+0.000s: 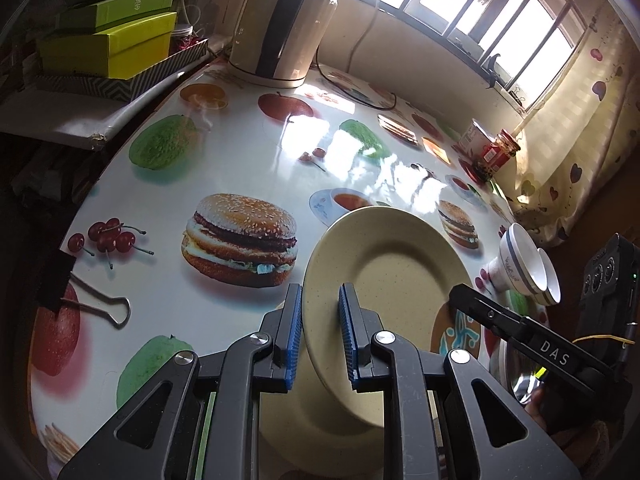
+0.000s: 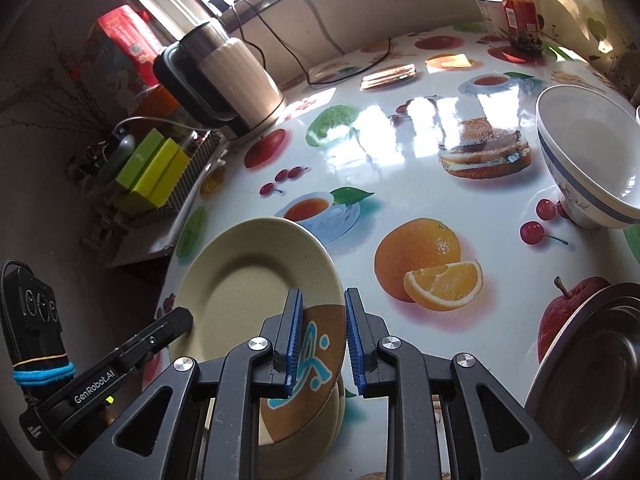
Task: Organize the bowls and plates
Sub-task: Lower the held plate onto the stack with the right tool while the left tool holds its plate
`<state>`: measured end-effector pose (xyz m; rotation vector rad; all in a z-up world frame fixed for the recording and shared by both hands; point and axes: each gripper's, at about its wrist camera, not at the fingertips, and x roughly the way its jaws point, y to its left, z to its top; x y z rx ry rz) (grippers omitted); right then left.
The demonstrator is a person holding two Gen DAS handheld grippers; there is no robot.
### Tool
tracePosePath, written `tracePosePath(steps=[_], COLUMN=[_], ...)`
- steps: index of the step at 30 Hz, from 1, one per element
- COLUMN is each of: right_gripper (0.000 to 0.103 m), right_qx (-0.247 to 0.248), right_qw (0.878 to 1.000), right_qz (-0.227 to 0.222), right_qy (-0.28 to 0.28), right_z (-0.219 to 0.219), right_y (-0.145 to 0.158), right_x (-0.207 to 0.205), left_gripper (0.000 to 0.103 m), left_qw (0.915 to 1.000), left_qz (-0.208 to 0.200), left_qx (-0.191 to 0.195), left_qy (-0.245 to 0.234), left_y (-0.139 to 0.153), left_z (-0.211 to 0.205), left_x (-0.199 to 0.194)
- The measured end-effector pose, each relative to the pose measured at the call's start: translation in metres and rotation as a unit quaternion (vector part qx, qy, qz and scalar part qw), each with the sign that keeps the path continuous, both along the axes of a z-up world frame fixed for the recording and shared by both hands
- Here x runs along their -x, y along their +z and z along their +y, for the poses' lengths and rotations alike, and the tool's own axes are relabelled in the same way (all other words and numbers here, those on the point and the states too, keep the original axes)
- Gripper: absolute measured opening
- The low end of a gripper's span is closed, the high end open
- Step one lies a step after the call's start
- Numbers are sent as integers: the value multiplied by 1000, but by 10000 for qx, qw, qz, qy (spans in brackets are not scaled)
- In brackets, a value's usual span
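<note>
My left gripper [image 1: 320, 296] is shut on the near rim of a cream plate [image 1: 400, 264], which hangs tilted above the fruit-print table [image 1: 224, 152]. Part of another cream plate [image 1: 316, 420] shows beneath it. In the right wrist view my right gripper [image 2: 323, 292] is shut on the rim of an orange plate with a blue pattern [image 2: 316, 344], which overlaps the cream plate [image 2: 248, 280]. Cream rims [image 2: 338, 396] show under the orange plate. The left gripper's finger [image 2: 182, 316] reaches the cream plate's left edge. Stacked white bowls with blue bands [image 2: 588, 160] lean at the right.
A steel plate [image 2: 592, 380] lies at the near right. An electric kettle [image 2: 228, 80] with its cord stands at the back, green boxes [image 1: 108, 48] beside the table. A red-labelled jar [image 2: 520, 12] and a cup sit by the window. A binder clip [image 1: 96, 304] lies at the left.
</note>
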<state>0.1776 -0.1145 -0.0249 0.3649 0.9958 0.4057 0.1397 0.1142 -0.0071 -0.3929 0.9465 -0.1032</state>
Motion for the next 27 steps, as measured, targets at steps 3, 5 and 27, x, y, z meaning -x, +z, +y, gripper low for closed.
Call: tracePosePath(steps=[3, 5, 27], right_gripper=[21, 21, 21], right_qx=[4, 21, 179], right_qw=[10000, 10000, 9992], right_qz=[-28, -40, 69], right_qy=[54, 88, 344], right_z=[2, 3, 14], right_y=[1, 1, -14], right_x=[6, 10, 30], left_gripper=[19, 19, 20], left_qw=[10000, 10000, 9996], left_qz=[-19, -12, 152], left_qx=[-14, -20, 3], left_qy=[33, 57, 227], left_y=[0, -1, -22], left_z=[0, 0, 7], left_x=[8, 13, 37])
